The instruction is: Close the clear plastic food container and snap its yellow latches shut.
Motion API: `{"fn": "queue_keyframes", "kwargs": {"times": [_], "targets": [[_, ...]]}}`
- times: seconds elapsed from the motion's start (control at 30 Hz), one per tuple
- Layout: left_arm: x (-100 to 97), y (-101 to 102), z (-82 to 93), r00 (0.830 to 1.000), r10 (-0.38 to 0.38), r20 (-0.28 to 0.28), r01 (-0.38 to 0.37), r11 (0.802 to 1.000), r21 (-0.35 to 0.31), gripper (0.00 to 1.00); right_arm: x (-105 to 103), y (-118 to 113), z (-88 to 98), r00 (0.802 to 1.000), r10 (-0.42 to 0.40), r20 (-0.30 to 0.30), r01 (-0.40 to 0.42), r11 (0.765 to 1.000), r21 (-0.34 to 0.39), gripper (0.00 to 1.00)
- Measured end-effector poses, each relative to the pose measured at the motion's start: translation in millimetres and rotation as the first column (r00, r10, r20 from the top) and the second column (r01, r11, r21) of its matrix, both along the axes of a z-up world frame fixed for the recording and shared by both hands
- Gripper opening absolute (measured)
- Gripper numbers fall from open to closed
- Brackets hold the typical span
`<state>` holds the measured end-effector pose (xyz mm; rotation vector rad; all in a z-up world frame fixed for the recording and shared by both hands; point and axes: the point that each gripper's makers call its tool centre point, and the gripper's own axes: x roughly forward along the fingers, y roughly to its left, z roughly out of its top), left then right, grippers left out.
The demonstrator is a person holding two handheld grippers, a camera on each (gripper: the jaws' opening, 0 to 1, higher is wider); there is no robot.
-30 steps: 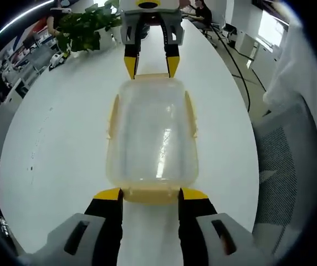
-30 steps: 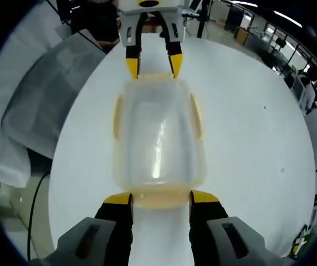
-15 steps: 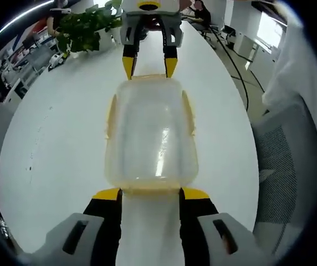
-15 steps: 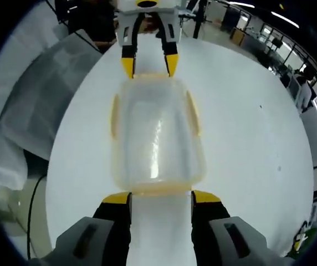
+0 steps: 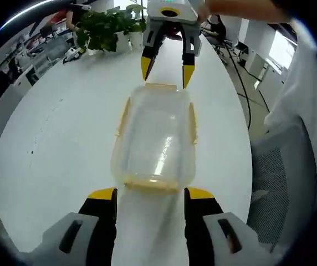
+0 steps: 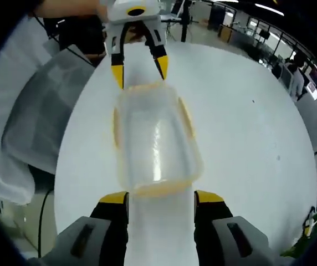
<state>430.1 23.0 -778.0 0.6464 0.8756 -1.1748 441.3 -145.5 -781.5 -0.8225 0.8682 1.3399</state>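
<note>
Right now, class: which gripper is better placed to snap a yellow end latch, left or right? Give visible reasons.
Neither clearly. The left gripper and right gripper each face one short end of the container, jaws open, just off it. Judging by eye, the left's latch looks marginally nearer.

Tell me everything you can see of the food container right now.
The food container is a clear, rounded rectangular plastic box with its lid on, resting flat on the white table. Yellow latches run along both long sides and both short ends; whether they are snapped shut is hard to tell. The left gripper and the right gripper face its two ends, jaws open, apparently not touching it.
</note>
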Motion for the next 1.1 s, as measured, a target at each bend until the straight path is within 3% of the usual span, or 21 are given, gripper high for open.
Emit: {"fn": "queue_keyframes", "kwargs": {"times": [0.1,0.3,0.37,0.5,0.7,0.8,0.87,0.9,0.93,0.97,1.0,1.03,1.07,1.1], "targets": [[-0.9,-2,3.8,0.999,0.037,-0.018,-0.038,0.999,-0.023,0.48,-4,-1,2.4,1.000,-0.012,-0.013,0.012,1.000,0.005,0.46],[4.0,-7,11.2,0.985,0.166,-0.043,-0.169,0.983,-0.070,0.48,2,0,6.9,0.991,-0.128,-0.034,0.128,0.992,0.012,0.44],[5.1,-6,9.2,0.981,0.187,-0.041,-0.189,0.980,-0.053,0.48,3,0,7.2,0.986,-0.162,-0.042,0.162,0.987,0.003,0.44],[6.8,-8,8.1,0.952,0.297,-0.078,-0.303,0.951,-0.065,0.48,10,8,12.9,0.961,-0.270,-0.065,0.272,0.962,0.028,0.42],[10.4,-7,4.2,0.901,0.421,-0.102,-0.429,0.901,-0.069,0.49,18,13,15.1,0.895,-0.428,-0.127,0.435,0.900,0.035,0.40],[7.4,-10,2.3,0.853,0.497,-0.159,-0.512,0.856,-0.071,0.49,20,16,14.2,0.854,-0.494,-0.165,0.506,0.861,0.040,0.41],[6.0,-10,-0.1,0.832,0.524,-0.180,-0.542,0.838,-0.064,0.48,21,14,11.2,0.822,-0.540,-0.179,0.552,0.834,0.017,0.41],[5.4,-10,-1.9,0.822,0.538,-0.187,-0.556,0.829,-0.059,0.48,20,15,10.3,0.822,-0.538,-0.186,0.551,0.834,0.020,0.41],[4.4,-10,-3.8,0.808,0.556,-0.198,-0.575,0.817,-0.053,0.48,18,16,7.8,0.792,-0.574,-0.209,0.587,0.809,0.004,0.41],[3.5,-10,-5.2,0.794,0.571,-0.209,-0.591,0.805,-0.047,0.47,17,16,6.8,0.781,-0.586,-0.217,0.601,0.799,0.002,0.41],[0.0,-10,-7.2,0.768,0.595,-0.237,-0.618,0.786,-0.028,0.45,18,17,5.9,0.762,-0.606,-0.228,0.622,0.783,0.000,0.41],[0.7,-12,-6.8,0.763,0.597,-0.247,-0.624,0.780,-0.044,0.45,19,18,5.7,0.743,-0.625,-0.240,0.645,0.764,0.006,0.41],[-0.3,-13,-7.5,0.732,0.625,-0.272,-0.657,0.753,-0.040,0.44,20,17,4.3,0.696,-0.670,-0.259,0.692,0.722,-0.005,0.41],[-0.9,-13,-7.9,0.715,0.637,-0.288,-0.673,0.739,-0.037,0.44,21,19,4.6,0.677,-0.682,-0.277,0.710,0.704,0.004,0.40]]}}
